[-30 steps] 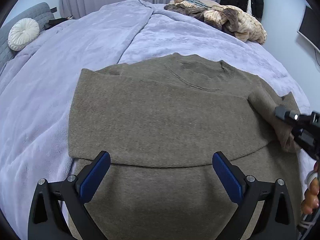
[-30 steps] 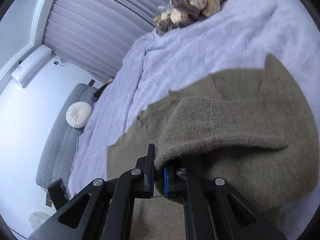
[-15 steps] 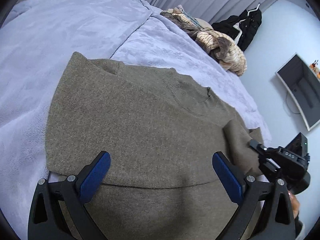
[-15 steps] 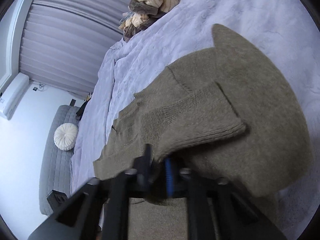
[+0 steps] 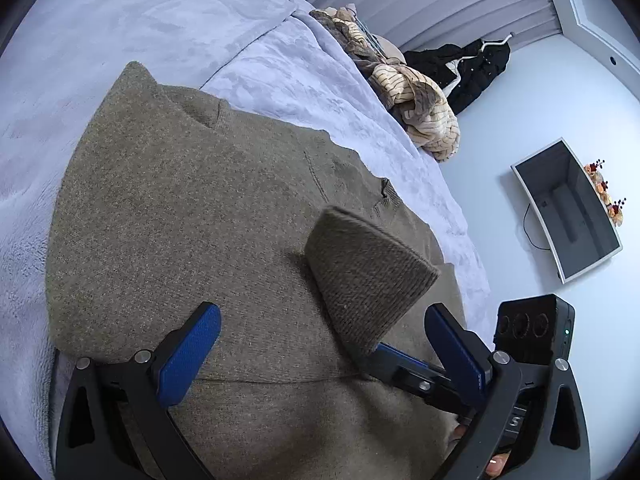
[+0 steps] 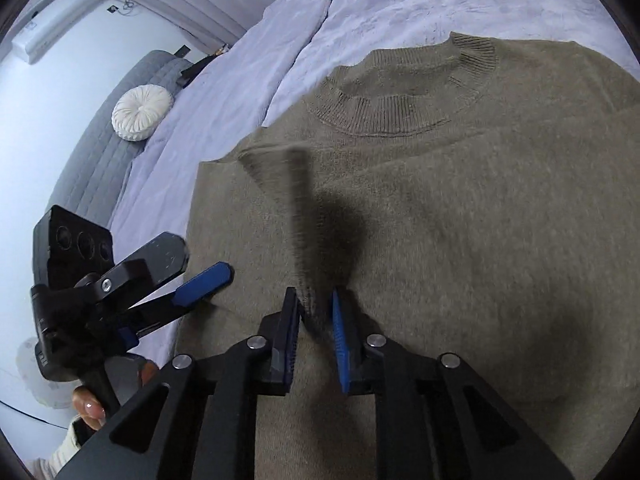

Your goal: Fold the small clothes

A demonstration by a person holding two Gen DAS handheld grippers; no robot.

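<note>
The sweater (image 5: 192,216) is brown-grey and lies flat on the bed (image 5: 120,12), which has a pale lilac cover. Its ribbed collar (image 6: 404,116) points away from the person, and the lower part is folded up over the body. The right gripper (image 6: 314,312) has its blue pads almost together, with the sleeve (image 5: 364,276) pinched between them. The sleeve stands up from the sweater as a thick fold. The left gripper (image 5: 324,344) hangs over the folded edge of the sweater with its fingers wide apart, and it holds nothing. In the right wrist view this gripper is to the left, just beside the sweater's edge. A heap of other clothes (image 5: 416,108) lies at the far side of the bed.
</note>
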